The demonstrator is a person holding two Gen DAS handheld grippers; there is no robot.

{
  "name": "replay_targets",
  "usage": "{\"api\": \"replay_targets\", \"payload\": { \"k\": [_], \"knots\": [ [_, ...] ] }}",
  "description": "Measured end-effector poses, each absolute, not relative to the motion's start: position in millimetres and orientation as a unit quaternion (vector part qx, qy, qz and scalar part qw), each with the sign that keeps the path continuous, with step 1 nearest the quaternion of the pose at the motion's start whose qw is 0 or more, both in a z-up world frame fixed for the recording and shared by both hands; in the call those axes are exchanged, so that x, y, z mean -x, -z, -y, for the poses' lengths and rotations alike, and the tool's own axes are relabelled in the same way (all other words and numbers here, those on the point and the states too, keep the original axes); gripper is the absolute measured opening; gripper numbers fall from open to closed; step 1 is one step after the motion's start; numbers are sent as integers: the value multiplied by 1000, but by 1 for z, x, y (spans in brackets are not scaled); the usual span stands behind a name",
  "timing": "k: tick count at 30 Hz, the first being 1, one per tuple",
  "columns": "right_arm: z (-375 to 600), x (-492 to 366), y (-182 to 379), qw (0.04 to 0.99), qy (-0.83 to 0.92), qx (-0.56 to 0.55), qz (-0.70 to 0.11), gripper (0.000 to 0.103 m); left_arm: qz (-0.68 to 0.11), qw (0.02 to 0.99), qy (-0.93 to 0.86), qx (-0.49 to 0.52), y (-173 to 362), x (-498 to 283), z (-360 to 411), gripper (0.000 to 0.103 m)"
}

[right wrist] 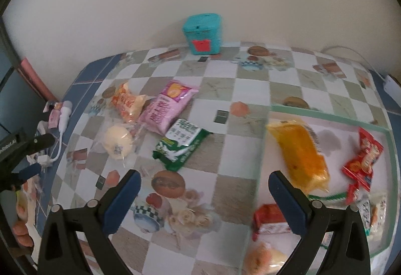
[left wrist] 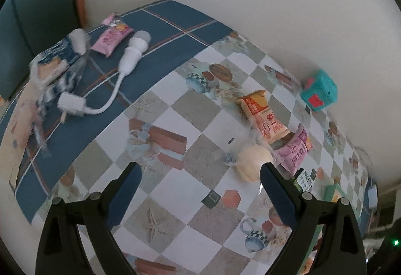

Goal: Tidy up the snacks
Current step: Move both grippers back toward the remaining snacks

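Loose snacks lie on the checked tablecloth: an orange packet (right wrist: 126,103), a pink packet (right wrist: 166,106), a green packet (right wrist: 181,143) and a wrapped round bun (right wrist: 117,141). A clear tray (right wrist: 325,121) at the right holds a yellow packet (right wrist: 302,152), a red packet (right wrist: 364,158) and several others. My right gripper (right wrist: 204,181) is open and empty above the table beside the tray. My left gripper (left wrist: 200,174) is open and empty; the bun (left wrist: 253,159), orange packet (left wrist: 263,116) and pink packet (left wrist: 295,151) lie just beyond its right finger (left wrist: 277,193).
A teal box (right wrist: 203,33) stands against the back wall. At the table's left end lie a white cable with adapter (left wrist: 125,62), a small pink packet (left wrist: 111,37) and a blue-and-white wrapper (left wrist: 54,62). The left gripper also shows at the left edge of the right wrist view (right wrist: 32,154).
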State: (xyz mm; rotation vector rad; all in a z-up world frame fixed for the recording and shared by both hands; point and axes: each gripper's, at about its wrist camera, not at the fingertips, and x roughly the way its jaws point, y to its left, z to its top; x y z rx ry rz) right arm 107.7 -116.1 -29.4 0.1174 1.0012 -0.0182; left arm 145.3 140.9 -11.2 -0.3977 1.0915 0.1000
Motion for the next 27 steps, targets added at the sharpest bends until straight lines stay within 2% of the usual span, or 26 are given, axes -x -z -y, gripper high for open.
{"api": "replay_targets", "payload": {
  "k": [10,27],
  "knots": [
    [95,-133,39,873,7,-12,-488,103,-548,820,48,155,24,-173,-118,96],
    [114,-191,73,823,-3,-102,-558,101,-606,757,50,241,75,-233,-87,96]
  ]
}}
